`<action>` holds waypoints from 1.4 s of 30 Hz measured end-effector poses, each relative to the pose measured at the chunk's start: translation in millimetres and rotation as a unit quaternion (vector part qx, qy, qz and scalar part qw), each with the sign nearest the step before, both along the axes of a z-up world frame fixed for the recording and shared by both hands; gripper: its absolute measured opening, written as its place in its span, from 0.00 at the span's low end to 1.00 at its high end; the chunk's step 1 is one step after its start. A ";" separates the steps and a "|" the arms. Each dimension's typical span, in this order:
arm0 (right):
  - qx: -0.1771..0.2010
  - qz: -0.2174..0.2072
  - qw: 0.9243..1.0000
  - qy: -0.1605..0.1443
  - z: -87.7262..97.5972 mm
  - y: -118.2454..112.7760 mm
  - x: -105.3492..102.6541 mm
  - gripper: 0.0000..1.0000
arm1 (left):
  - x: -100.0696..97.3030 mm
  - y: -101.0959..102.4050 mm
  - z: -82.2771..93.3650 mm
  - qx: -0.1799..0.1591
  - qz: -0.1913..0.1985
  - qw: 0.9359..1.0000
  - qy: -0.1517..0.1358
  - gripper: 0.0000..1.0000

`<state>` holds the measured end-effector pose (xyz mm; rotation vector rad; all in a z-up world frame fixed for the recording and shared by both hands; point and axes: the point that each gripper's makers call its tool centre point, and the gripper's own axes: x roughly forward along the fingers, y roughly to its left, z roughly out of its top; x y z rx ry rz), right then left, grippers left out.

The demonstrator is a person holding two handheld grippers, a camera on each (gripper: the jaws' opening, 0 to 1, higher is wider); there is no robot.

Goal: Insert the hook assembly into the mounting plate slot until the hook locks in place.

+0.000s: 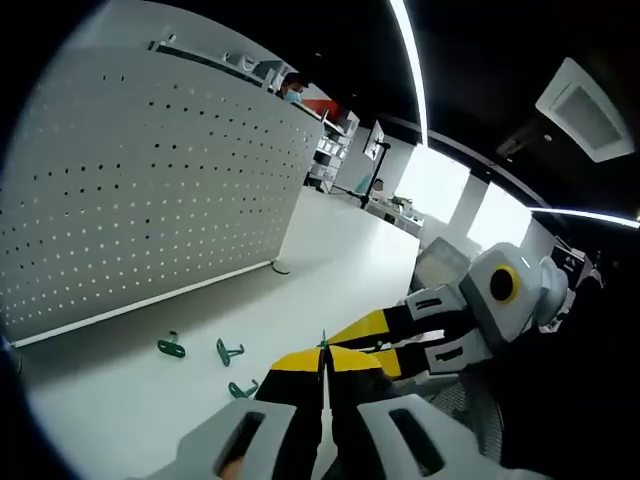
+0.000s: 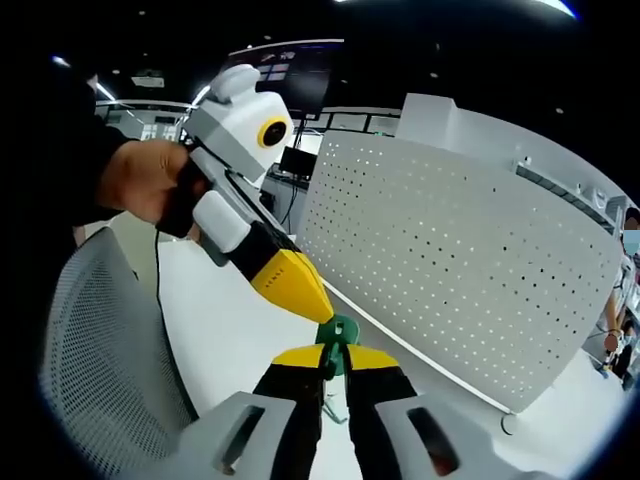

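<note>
A small green hook (image 2: 341, 331) sits between the yellow tips of my right gripper (image 2: 337, 352), which is shut on it. My left gripper (image 2: 300, 288), held by a hand (image 2: 140, 182), comes in from the upper left and its closed yellow tip meets the same hook. In the left gripper view my left gripper (image 1: 323, 352) is shut, with a thin green sliver of the hook (image 1: 323, 342) at its tip. The right gripper (image 1: 385, 342) comes in from the right and touches there. The white perforated mounting plate (image 1: 150, 180) (image 2: 450, 270) stands upright on the table behind.
Three loose green hooks (image 1: 171, 347) (image 1: 229, 351) (image 1: 242, 389) lie on the white table (image 1: 330, 250) in front of the plate. A grey mesh chair back (image 2: 100, 350) is at my left. Desks, monitors and a person stand far behind the plate.
</note>
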<state>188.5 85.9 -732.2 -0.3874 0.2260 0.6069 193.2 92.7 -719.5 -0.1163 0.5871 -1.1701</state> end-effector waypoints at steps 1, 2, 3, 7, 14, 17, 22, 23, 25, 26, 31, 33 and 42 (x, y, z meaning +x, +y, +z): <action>0.000 0.000 1.000 0.000 -0.1 0.0 -0.1 0.04 | -0.6 -0.2 0.2 -0.002 0.000 1.000 0.003 0.01; 0.000 -0.001 1.000 0.000 -0.2 -0.1 -0.2 0.04 | -0.6 0.0 0.1 -0.002 0.000 1.000 0.005 0.01; 0.001 -0.001 1.000 -0.001 0.0 -0.1 -0.4 0.03 | -0.6 0.1 0.0 -0.002 0.001 1.000 0.005 0.01; 0.002 -0.001 1.000 0.001 -0.8 0.0 -0.9 0.01 | -1.7 0.3 -0.4 -0.003 0.001 1.000 0.009 0.01; 0.012 -0.010 1.000 0.006 1.7 -2.6 1.1 0.01 | -1.8 -1.0 1.8 -0.013 -0.001 1.000 0.007 0.01; 0.013 -0.011 1.000 0.010 0.9 -3.2 1.4 0.01 | -4.3 -2.5 2.8 -0.012 -0.010 1.000 -0.003 0.02; 0.015 -0.013 1.000 0.010 2.1 -4.1 2.3 0.01 | -4.5 -3.3 4.4 -0.020 -0.014 1.000 -0.010 0.02; 0.015 -0.014 1.000 0.011 2.0 -4.8 2.8 0.01 | -4.7 -3.1 5.5 -0.023 -0.016 0.999 -0.014 0.03; 0.016 -0.017 1.000 0.012 2.7 -6.0 3.0 0.01 | -4.0 -2.3 6.5 -0.026 -0.015 0.999 -0.023 0.07; 0.017 -0.018 1.000 0.012 2.9 -6.5 3.0 0.01 | -3.6 -1.3 6.1 -0.023 -0.015 0.999 -0.030 0.10; 0.023 -0.023 0.999 0.013 5.6 -8.2 3.2 0.01 | -0.6 4.2 -9.2 0.022 -0.029 0.996 -0.086 0.14; 0.025 -0.023 0.999 0.015 6.7 -7.2 2.9 0.01 | -1.4 2.4 -12.4 0.025 -0.034 0.994 -0.103 0.15; 0.041 -0.023 0.998 0.031 7.6 -3.0 0.5 0.01 | -4.7 -5.3 -16.4 0.052 -0.055 0.980 -0.183 0.08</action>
